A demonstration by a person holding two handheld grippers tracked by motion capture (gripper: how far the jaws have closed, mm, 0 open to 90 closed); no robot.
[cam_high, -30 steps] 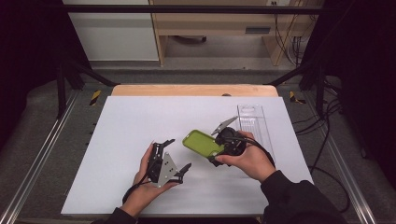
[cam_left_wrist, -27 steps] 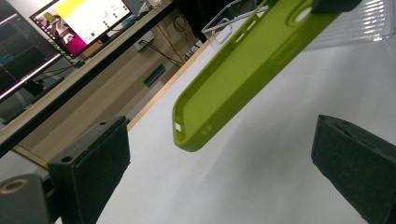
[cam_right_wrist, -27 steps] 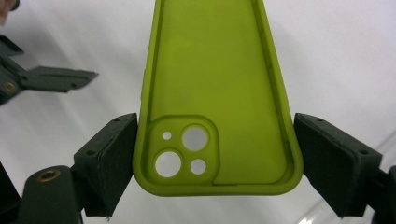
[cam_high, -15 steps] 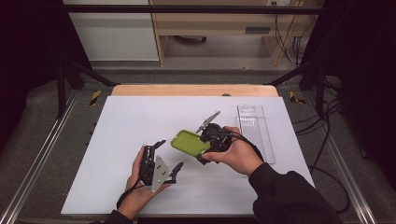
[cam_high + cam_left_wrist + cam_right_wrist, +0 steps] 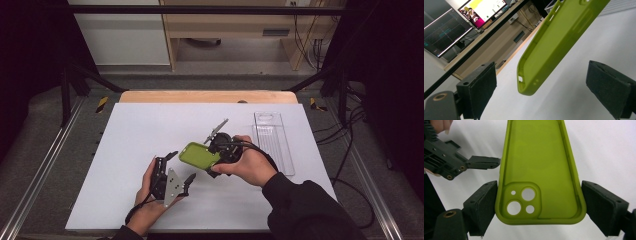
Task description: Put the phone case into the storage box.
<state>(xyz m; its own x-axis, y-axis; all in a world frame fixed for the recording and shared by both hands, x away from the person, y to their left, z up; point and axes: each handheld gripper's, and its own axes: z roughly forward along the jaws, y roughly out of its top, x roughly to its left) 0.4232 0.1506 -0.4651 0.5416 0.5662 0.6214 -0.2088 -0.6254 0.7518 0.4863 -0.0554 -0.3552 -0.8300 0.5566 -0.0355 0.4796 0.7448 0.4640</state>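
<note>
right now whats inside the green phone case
Nothing: the green phone case is an empty shell, its inner face bare with open camera holes. The right claw clamps its sides. Its outer back faces away, so I cannot see that.

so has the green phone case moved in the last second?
Yes. The phone case shifted left, away from the clear tray, carried by the right gripper.

Count on the worktop: one green phone case, one clear plastic tray. Two hand-held grippers, the left gripper and the right gripper, each with two black fingers. Phone case: four round holes in the camera cutout, two large and two small; one monitor in the background of the left gripper view.
</note>
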